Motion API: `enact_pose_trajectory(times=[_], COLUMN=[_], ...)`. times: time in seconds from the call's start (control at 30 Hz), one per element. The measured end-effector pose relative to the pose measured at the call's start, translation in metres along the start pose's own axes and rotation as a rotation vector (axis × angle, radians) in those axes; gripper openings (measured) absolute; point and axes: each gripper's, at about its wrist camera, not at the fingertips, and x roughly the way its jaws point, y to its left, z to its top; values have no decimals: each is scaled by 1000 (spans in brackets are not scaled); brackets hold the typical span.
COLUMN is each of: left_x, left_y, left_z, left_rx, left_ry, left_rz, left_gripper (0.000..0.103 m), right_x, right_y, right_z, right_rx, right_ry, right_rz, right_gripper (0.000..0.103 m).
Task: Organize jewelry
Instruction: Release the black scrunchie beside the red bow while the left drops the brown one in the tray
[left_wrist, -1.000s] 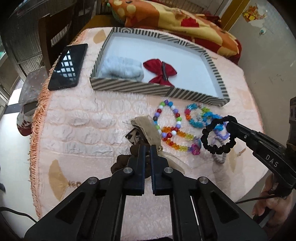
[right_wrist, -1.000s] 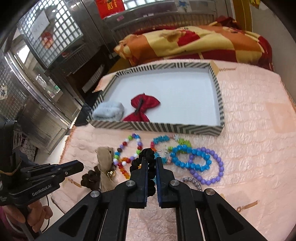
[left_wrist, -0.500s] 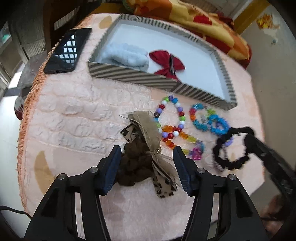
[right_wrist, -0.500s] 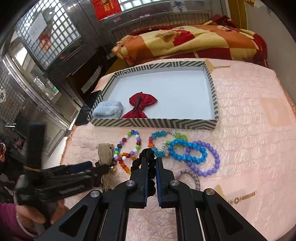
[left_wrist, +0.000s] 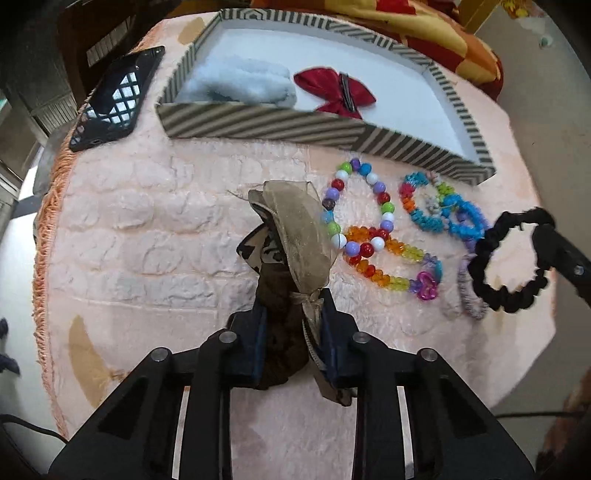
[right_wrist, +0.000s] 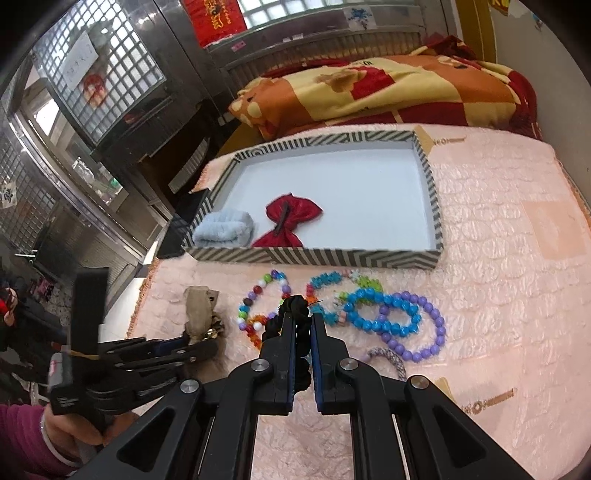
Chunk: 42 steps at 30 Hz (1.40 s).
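My left tongs (left_wrist: 291, 325) have just been closing, and they now sit narrow with the brown scrunchie (left_wrist: 282, 314) and its tan ribbon bow (left_wrist: 295, 229) between them; the blue pads look pressed against the fabric on both sides, low in the centre of the left wrist view. I take it low on the bunched brown part rather than on the floppy ribbon, because the thicker cloth should give the pads something firm to bite.

My right tongs (right_wrist: 303, 325) are clamped tight on the black scrunchie (left_wrist: 509, 258), which hangs as an open loop at the right edge of the left wrist view, clear of the pink desk (left_wrist: 147, 240). Holding it off the cloth keeps it from snagging the beads beneath.

The striped tray (right_wrist: 317, 256) lies in the upper middle of both views. Its white floor already carries a blue fluffy roll (right_wrist: 223, 232) and a red bow clip (right_wrist: 290, 219), set toward its left side, so the right part is free for more pieces.

Between tray and tongs, not yet sorted, lie the multicolour bead bracelet (left_wrist: 354, 206), an orange and yellow crystal strand (left_wrist: 384, 258), a blue bead bracelet (right_wrist: 384, 314) and a purple one (right_wrist: 424, 332). A phone (left_wrist: 114, 99) rests at upper left, beside the tray.

I judge that both held scrunchies go to the tray next.
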Motion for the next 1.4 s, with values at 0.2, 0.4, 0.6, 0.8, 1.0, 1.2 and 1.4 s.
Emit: enact_pose_trajectory(times=[0.2, 0.4, 0.6, 0.8, 1.0, 1.2, 1.4], left_x=[-42, -67, -69, -63, -48, -21, 9], left_y=[4, 0, 7, 13, 18, 21, 21], left_z=[13, 44, 81, 115, 150, 185, 211], left_rx=[12, 52, 62, 81, 101, 110, 104], left_ry=[-68, -155, -188, -203, -195, -161, -118], left_rz=[-12, 32, 81, 120, 141, 158, 161], left_gripper=[23, 24, 24, 24, 24, 24, 24], right_x=[-1, 8, 28, 51, 79, 114, 143], right_y=[7, 14, 16, 9, -6, -29, -43], right_z=[19, 48, 75, 94, 104, 105, 102], right_rx=[-13, -15, -11, 17, 59, 118, 139], right_ry=[-28, -49, -45, -26, 22, 98, 187], right_rz=[6, 14, 1, -16, -35, -64, -104], right_gripper=[7, 7, 7, 7, 7, 7, 7])
